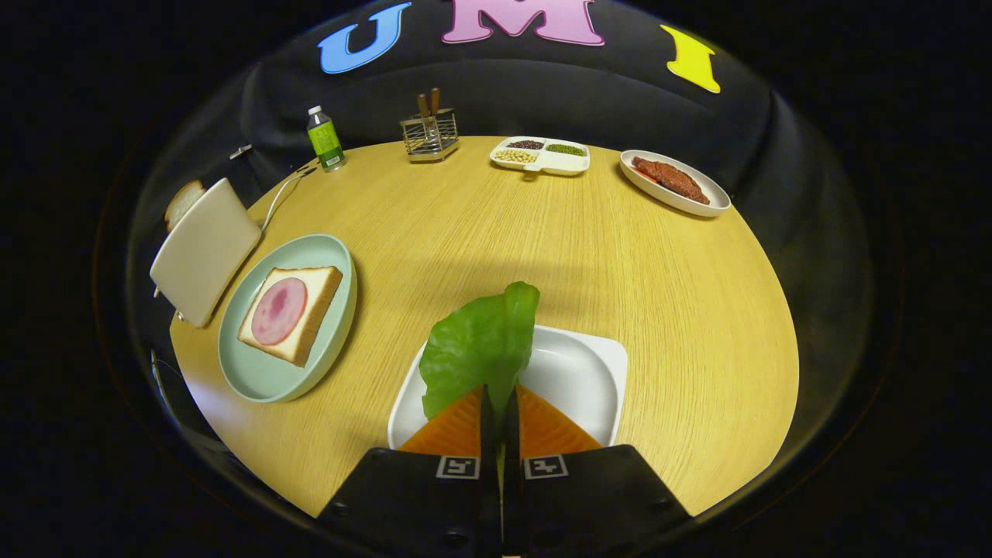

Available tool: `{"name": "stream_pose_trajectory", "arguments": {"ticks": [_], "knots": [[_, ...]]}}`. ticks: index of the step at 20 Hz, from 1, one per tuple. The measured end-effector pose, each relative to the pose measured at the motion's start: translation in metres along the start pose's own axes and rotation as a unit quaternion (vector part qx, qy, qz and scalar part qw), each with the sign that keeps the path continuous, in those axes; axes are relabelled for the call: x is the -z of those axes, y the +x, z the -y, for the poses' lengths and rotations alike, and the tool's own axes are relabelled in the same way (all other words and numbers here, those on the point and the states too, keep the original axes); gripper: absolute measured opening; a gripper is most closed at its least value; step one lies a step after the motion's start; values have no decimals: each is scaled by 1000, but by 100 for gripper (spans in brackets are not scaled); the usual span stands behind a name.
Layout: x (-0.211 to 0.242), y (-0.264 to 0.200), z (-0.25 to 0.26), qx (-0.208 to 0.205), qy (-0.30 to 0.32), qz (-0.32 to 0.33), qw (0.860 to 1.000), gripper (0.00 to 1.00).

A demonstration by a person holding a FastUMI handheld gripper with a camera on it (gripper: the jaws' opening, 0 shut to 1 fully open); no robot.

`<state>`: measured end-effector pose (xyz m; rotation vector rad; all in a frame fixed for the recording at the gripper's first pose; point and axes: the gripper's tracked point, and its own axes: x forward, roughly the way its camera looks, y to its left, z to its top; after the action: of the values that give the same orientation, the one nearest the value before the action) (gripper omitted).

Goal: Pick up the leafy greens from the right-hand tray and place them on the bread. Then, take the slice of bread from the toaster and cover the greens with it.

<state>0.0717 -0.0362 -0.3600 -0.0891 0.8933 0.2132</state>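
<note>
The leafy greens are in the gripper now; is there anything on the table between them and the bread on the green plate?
Nothing visible. The gripper is shut on the leafy greens above the white tray. Between them and the bread on the green plate lies only bare table. The toaster stands beyond the plate.

**Jaws pinched together**

The gripper [499, 403] points forward and slightly down. Its two orange-faced fingers [457, 430] stand nearly closed, with only a thin slit between them, pressing from both sides on the leafy greens [477, 349], apparently at the lower edge.
</note>
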Motion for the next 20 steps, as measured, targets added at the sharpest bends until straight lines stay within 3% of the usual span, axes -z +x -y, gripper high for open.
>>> {"name": "stream_pose_trajectory", "arguments": {"ticks": [11,20], "knots": [[-31,-46,-3,52,25,29,998,6],[-90,-113,-70,30,19,114,993,6]]}}
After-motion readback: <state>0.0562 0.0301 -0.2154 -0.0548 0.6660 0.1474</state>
